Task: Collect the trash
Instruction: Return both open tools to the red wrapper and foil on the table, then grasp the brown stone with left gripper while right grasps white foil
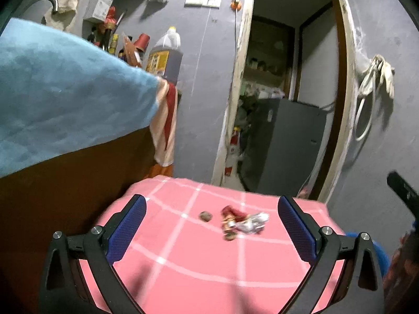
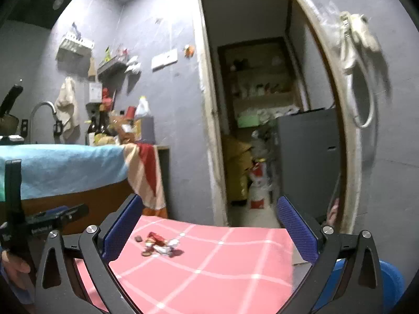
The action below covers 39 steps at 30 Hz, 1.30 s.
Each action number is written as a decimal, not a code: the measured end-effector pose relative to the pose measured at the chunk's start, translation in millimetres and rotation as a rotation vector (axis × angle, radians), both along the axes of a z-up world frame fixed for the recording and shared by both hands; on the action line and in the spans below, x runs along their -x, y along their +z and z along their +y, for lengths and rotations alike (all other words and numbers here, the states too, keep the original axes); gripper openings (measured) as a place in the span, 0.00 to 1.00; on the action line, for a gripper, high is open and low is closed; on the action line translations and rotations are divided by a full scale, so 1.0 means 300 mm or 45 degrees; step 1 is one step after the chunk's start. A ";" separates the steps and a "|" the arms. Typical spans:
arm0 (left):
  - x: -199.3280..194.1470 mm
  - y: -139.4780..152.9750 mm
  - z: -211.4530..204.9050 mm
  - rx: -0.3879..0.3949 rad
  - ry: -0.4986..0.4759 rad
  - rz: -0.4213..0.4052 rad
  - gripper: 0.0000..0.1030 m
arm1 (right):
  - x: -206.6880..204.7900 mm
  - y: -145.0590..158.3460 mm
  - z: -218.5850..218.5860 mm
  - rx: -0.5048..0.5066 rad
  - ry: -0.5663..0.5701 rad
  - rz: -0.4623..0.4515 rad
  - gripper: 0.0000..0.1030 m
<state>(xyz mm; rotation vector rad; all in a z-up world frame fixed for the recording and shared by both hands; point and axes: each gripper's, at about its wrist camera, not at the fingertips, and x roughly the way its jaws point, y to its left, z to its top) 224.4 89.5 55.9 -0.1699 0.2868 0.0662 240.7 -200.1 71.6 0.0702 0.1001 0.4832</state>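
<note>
A crumpled red and silver wrapper (image 1: 242, 222) lies on a pink checked tablecloth (image 1: 199, 269), with a small brown scrap (image 1: 205, 216) just left of it. My left gripper (image 1: 212, 231) is open and empty, above the cloth and short of the trash. In the right wrist view the same wrapper (image 2: 159, 244) and brown scrap (image 2: 138, 239) lie left of centre on the cloth (image 2: 222, 269). My right gripper (image 2: 209, 233) is open and empty, further back from the trash. The left gripper's body (image 2: 31, 225) shows at the left edge.
A counter draped in a blue towel (image 1: 57, 99) stands to the left, with bottles (image 1: 165, 55) and a tap (image 2: 43, 115). A doorway (image 2: 262, 104) ahead opens onto a storeroom with a grey cabinet (image 1: 285, 141). A blue object (image 2: 390, 282) sits low right.
</note>
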 end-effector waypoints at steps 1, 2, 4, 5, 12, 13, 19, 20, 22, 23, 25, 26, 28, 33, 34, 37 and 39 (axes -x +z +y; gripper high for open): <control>-0.012 -0.006 0.017 -0.003 0.000 0.016 0.96 | -0.023 0.003 0.026 0.008 0.021 0.019 1.00; -0.019 -0.012 0.033 -0.008 -0.001 0.027 0.96 | -0.044 0.003 0.053 0.021 0.038 0.040 1.00; -0.052 -0.024 0.062 -0.025 0.004 0.063 0.96 | -0.085 0.000 0.104 0.053 0.071 0.081 1.00; -0.069 -0.029 0.075 -0.025 -0.001 0.079 0.96 | -0.104 -0.003 0.124 0.067 0.083 0.099 1.00; -0.202 -0.082 0.163 0.088 -0.057 0.232 0.96 | -0.287 -0.068 0.276 0.181 0.117 0.370 1.00; -0.222 -0.092 0.171 0.108 -0.064 0.258 0.95 | -0.307 -0.083 0.288 0.190 0.125 0.413 1.00; -0.301 -0.130 0.179 0.140 -0.109 0.348 0.94 | -0.412 -0.181 0.348 0.227 0.186 0.650 0.96; -0.311 -0.131 0.179 0.139 -0.115 0.357 0.93 | -0.428 -0.200 0.358 0.239 0.192 0.696 0.94; -0.331 -0.145 0.168 0.130 -0.127 0.384 0.92 | -0.446 -0.225 0.371 0.259 0.199 0.754 0.83; -0.338 -0.151 0.162 0.122 -0.135 0.397 0.91 | -0.454 -0.232 0.375 0.265 0.203 0.771 0.81; -0.356 -0.163 0.150 0.110 -0.156 0.428 0.79 | -0.468 -0.242 0.384 0.268 0.220 0.807 0.78; -0.364 -0.169 0.144 0.108 -0.167 0.447 0.75 | -0.475 -0.248 0.388 0.274 0.224 0.819 0.78; -0.380 -0.177 0.134 0.100 -0.181 0.477 0.66 | -0.495 -0.258 0.400 0.287 0.234 0.846 0.68; -0.414 -0.187 0.113 0.072 -0.205 0.530 0.56 | -0.541 -0.287 0.415 0.268 0.289 0.947 0.52; -0.425 -0.189 0.108 0.062 -0.211 0.541 0.54 | -0.544 -0.291 0.416 0.267 0.295 0.958 0.49; -0.452 -0.198 0.081 0.016 -0.231 0.581 0.44 | -0.553 -0.302 0.428 0.284 0.296 0.987 0.47; -0.471 -0.208 0.063 -0.012 -0.247 0.617 0.38 | -0.556 -0.307 0.434 0.289 0.302 1.003 0.41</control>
